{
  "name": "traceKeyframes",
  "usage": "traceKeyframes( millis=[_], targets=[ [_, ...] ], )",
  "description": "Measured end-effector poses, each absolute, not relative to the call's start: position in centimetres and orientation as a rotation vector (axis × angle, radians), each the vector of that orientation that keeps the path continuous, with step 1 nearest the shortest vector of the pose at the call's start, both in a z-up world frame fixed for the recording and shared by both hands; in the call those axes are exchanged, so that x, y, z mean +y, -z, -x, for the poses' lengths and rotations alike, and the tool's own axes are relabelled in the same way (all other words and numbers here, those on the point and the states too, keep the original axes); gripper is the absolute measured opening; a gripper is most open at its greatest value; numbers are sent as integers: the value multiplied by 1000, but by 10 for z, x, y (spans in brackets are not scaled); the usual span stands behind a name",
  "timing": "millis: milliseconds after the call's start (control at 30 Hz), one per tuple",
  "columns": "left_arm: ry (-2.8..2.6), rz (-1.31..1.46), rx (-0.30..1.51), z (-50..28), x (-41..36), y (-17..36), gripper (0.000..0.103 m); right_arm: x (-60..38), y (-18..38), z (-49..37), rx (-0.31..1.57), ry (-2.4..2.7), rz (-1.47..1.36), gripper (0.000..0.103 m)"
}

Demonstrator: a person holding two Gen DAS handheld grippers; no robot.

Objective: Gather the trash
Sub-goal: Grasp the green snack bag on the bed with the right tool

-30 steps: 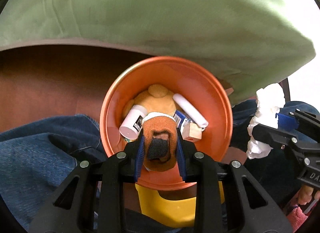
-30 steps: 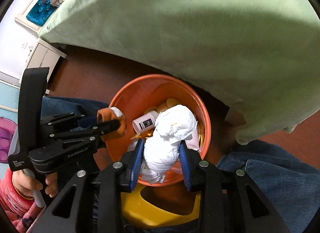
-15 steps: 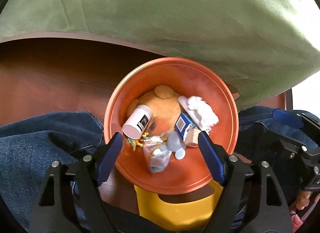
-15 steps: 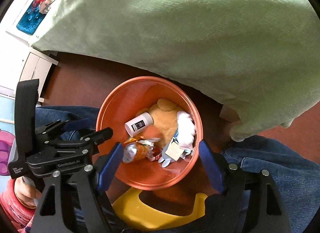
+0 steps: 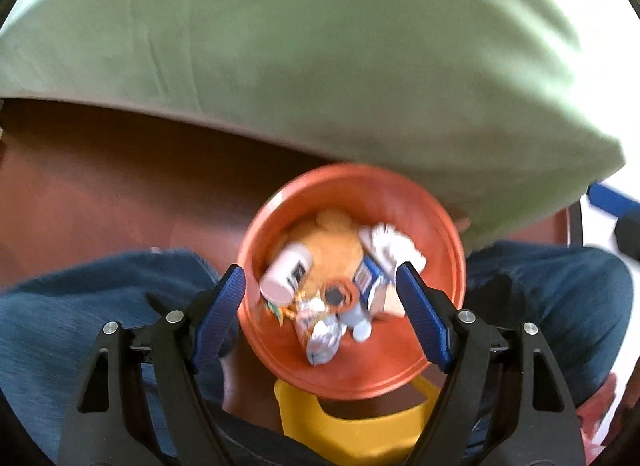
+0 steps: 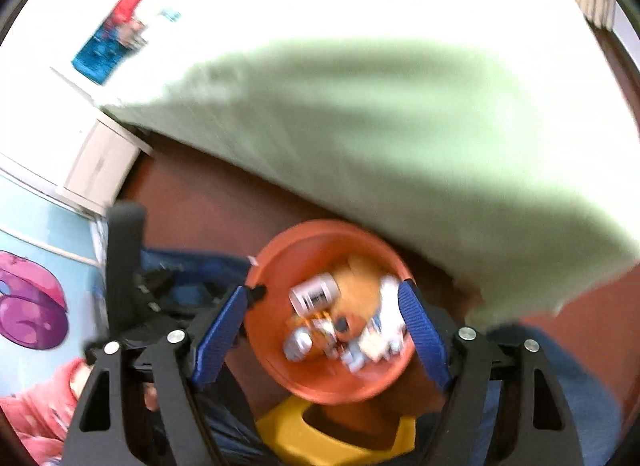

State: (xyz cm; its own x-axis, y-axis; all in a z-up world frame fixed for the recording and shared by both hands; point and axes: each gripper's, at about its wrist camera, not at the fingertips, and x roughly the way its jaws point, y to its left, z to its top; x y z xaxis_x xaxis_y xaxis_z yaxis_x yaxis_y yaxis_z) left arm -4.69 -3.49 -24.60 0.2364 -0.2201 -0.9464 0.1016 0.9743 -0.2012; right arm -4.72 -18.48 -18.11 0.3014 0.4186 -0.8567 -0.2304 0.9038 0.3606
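Note:
An orange bin (image 5: 448, 242) stands on the floor between my knees, also in the right wrist view (image 6: 280, 262). It holds a white bottle (image 5: 286, 276), an orange sock (image 5: 340, 296), a crumpled white tissue (image 5: 390, 244), a blue carton (image 5: 366, 276), a tan plush (image 5: 328, 242) and wrappers. My left gripper (image 5: 320, 314) is open and empty above the bin. My right gripper (image 6: 322, 330) is open and empty above the bin too. Both views are blurred by motion.
A green-covered bed (image 5: 320, 65) fills the far side above the bin. A yellow stool (image 5: 348, 422) stands below the bin. My jeans-clad legs (image 5: 80, 306) flank it on the brown floor (image 5: 120, 185). A white cabinet (image 6: 100, 165) stands at the left.
Both grippers opened, dropping the orange sock and the white tissue into the bin. Both have since risen away from it, so the bin looks smaller.

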Motion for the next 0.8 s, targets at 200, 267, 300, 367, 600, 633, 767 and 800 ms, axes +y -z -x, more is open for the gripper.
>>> traceKeyframes(
  millis=[200,267,300,367,600,633,767,800],
  targets=[
    [184,120,1129,33,-13,186,82,-177,124,-10,1031,-439,-190,86],
    [164,128,1078,29,-3,170,82,-177,110,-46,986,-412,-252,86],
    [159,134,1063,27,2,164,82,-178,107,-61,977,-403,-274,86],
    [152,153,1038,23,10,156,82,-177,102,-104,963,-392,-364,86],
    [85,139,1013,10,33,154,83,-154,100,-231,957,-325,-500,86],
    [79,145,1015,8,37,155,82,-149,103,-252,967,-297,-516,86],
    [61,172,1036,-6,50,162,82,-130,117,-313,1006,-260,-584,86],
    [57,174,1041,-9,52,164,83,-127,121,-324,1024,-237,-586,85]
  ],
)
